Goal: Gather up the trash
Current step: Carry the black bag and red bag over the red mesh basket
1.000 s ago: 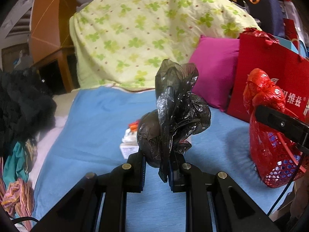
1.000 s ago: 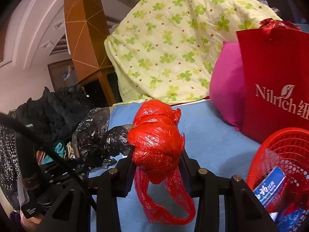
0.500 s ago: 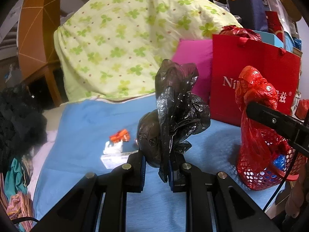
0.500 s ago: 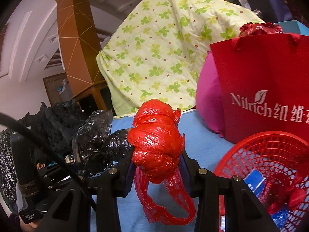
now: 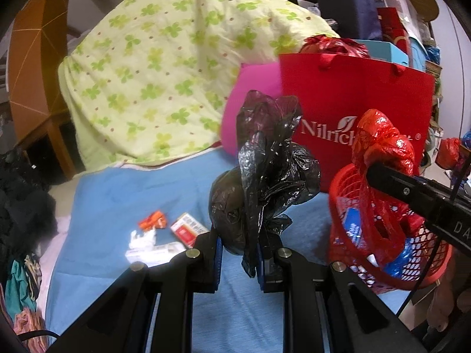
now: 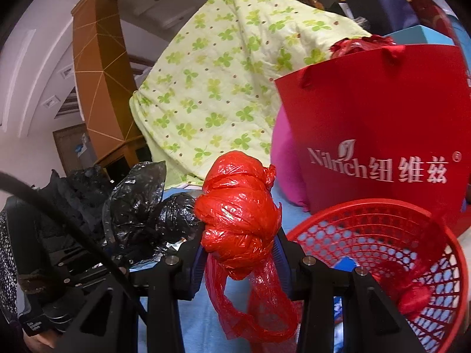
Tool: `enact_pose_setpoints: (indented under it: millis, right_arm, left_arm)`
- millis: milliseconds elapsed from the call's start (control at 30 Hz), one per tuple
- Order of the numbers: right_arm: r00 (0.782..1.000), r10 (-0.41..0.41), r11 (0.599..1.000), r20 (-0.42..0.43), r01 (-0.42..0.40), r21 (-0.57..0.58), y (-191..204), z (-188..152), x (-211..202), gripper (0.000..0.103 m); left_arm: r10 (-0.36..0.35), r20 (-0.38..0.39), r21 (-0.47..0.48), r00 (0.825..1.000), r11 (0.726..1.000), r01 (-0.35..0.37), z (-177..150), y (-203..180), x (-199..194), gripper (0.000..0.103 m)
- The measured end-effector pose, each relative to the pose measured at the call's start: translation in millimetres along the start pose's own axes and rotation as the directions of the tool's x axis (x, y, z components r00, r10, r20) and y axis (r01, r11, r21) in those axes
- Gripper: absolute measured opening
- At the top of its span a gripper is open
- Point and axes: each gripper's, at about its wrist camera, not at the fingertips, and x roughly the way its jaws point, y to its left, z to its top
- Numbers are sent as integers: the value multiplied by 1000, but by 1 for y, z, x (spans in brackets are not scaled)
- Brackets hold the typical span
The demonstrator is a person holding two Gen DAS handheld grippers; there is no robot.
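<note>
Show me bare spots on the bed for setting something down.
Bare blue sheet lies between the green-clover quilt and the small boxes and wrappers, and along the near edge below them. It is crowded at the right: red basket, red paper bag, pink pillow.

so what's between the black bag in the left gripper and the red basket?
Left wrist view: only bare blue sheet shows between the black bag and the red basket; the trash scraps lie on the bag's other side.

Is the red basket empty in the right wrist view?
No: the red basket already holds a blue packet and a crumpled red wad on its mesh floor.
</note>
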Motion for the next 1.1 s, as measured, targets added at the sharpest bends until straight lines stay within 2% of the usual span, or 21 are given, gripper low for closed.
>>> enact_pose_setpoints:
  millis: [533, 1100]
  right_arm:
    - [997, -72, 995, 25, 70, 73, -55, 0, -28, 44]
    - [994, -99, 988, 50, 93, 124, -81, 0, -44, 44]
  left_arm:
    - [-80, -6, 64, 997, 995, 80, 8, -61, 0, 20]
    - [-131, -29, 103, 991, 986, 133, 11, -96, 2, 20]
